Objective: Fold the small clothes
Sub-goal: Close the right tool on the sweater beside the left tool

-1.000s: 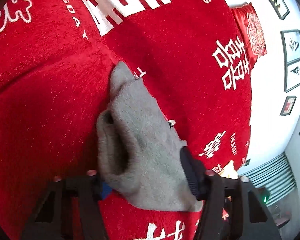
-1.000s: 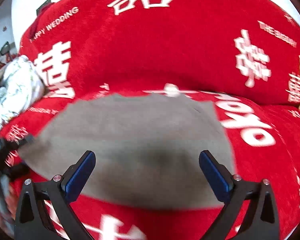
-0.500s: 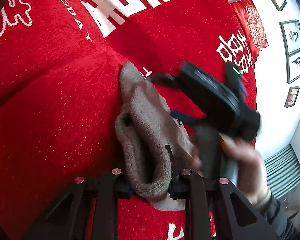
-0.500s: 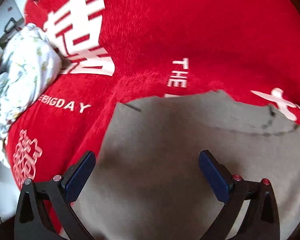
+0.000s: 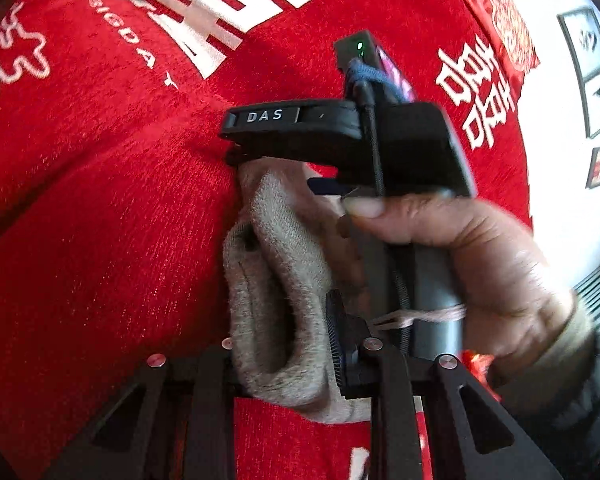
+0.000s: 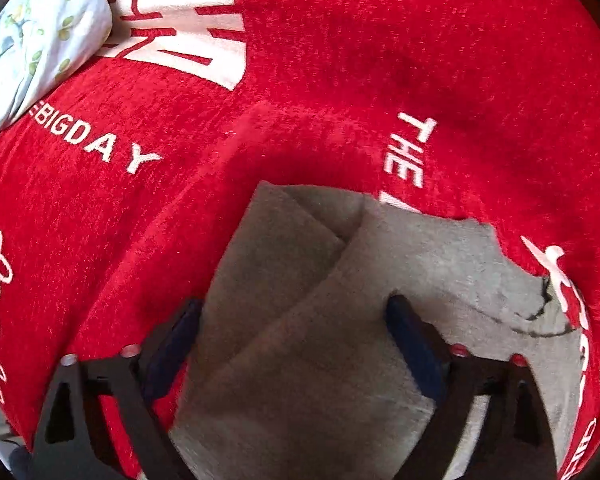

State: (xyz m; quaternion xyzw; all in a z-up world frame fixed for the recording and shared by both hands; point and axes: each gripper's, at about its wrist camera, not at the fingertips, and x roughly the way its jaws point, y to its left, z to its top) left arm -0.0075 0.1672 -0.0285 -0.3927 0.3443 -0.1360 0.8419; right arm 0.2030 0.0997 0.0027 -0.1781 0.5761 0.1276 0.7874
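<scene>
I am working over a wide red cover [image 6: 380, 60] of soft plush, printed with big white characters and the words "THE BIG DAY"; it fills both views and rises into a padded back on the far side. Far right in the left wrist view I see a white wall [image 5: 560, 128] with a few framed pictures [image 5: 590, 68], a red embroidered cushion [image 5: 504, 20] against it, and a slatted vent lower down. Far left on the cover lies a bundle of pale floral cloth [image 6: 40, 28].

The grey knitted garment [image 6: 300, 320] lies on the cover in the near middle, one flap folded across itself, with a dark thread trailing at its right edge.

My left hand-held gripper [image 5: 288, 344] is clamped on the bunched near edge of the garment, the fabric squeezed thick between its pads. My right hand-held gripper [image 6: 296, 340] points steeply down over the folded part; its jaws have just been closing, the blue pads straddling the fold, and I cannot tell whether they press it yet. The right hand [image 5: 480, 264] grasps its handle, a dark sleeve at the wrist.
</scene>
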